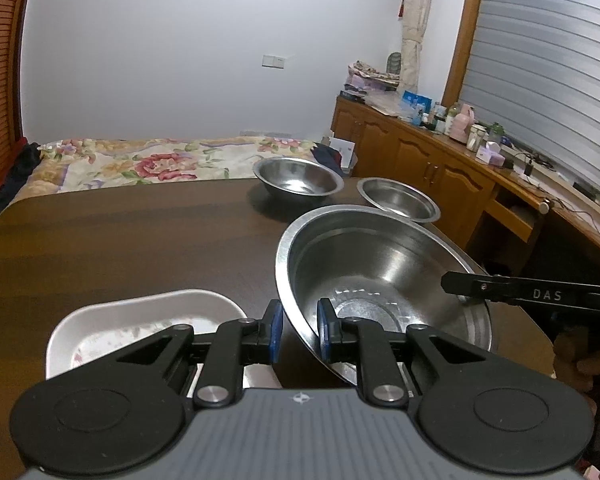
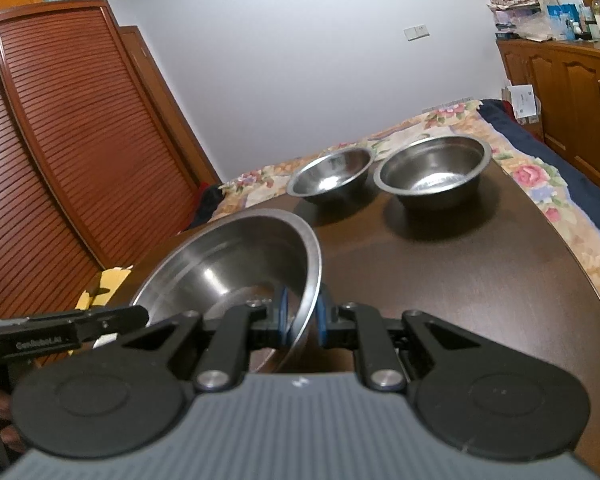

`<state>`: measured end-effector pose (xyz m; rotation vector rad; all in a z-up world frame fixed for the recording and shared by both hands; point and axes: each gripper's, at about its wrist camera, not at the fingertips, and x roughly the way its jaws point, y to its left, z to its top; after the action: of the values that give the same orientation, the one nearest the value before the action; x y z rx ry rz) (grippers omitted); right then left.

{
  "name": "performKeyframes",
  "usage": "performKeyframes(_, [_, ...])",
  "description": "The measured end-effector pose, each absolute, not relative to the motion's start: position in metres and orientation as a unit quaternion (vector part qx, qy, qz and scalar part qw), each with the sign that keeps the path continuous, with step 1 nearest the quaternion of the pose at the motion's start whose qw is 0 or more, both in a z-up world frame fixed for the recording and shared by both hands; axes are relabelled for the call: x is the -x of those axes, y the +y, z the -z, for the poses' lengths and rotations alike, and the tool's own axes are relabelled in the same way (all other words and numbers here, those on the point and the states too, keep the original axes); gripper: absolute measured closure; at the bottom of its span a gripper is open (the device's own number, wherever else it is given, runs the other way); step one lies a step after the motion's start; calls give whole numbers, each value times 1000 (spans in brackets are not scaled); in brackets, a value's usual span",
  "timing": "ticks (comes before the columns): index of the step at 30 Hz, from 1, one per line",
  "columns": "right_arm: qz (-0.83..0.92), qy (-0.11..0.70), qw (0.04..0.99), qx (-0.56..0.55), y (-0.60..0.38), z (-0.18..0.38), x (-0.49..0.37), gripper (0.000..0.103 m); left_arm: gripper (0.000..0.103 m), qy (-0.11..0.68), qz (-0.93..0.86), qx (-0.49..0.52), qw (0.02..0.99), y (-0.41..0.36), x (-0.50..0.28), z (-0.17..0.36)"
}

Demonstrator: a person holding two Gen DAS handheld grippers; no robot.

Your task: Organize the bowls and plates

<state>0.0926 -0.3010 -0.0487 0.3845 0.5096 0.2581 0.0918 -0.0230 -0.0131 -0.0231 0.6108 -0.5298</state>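
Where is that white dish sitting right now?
The white dish shows only in the left wrist view, at the near edge of the dark table, just left of the left gripper and the big steel bowl.

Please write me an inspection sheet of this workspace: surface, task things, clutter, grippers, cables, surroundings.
Surface: dark wooden table.
Job's things: large steel bowl, tilted, held by both grippers; two smaller steel bowls upright at the far edge; white dish near the left side.
Clutter: nothing seen on the table.
Grippers: left hand-held gripper and right hand-held gripper each straddle the large bowl's rim.
Cables: wires on the sideboard.
Surroundings: floral bed, louvred wardrobe.
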Motion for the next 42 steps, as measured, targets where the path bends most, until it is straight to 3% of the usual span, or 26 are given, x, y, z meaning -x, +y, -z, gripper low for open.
performKeyframes(31, [-106, 268, 946, -148, -302, 58, -88, 84, 78, 308, 261, -11, 915, -34, -83, 34])
performKeyframes(34, [-106, 264, 949, -136, -303, 54, -87, 84, 68, 304, 260, -10, 916, -34, -81, 32])
performKeyframes(37, [-107, 259, 952, -121, -305, 50, -84, 66, 59, 296, 259, -6, 920, -30, -80, 29])
performKeyframes(42, [-109, 260, 955, -96, -309, 41, -81, 65, 54, 283, 252, 4, 926, -23, -80, 17])
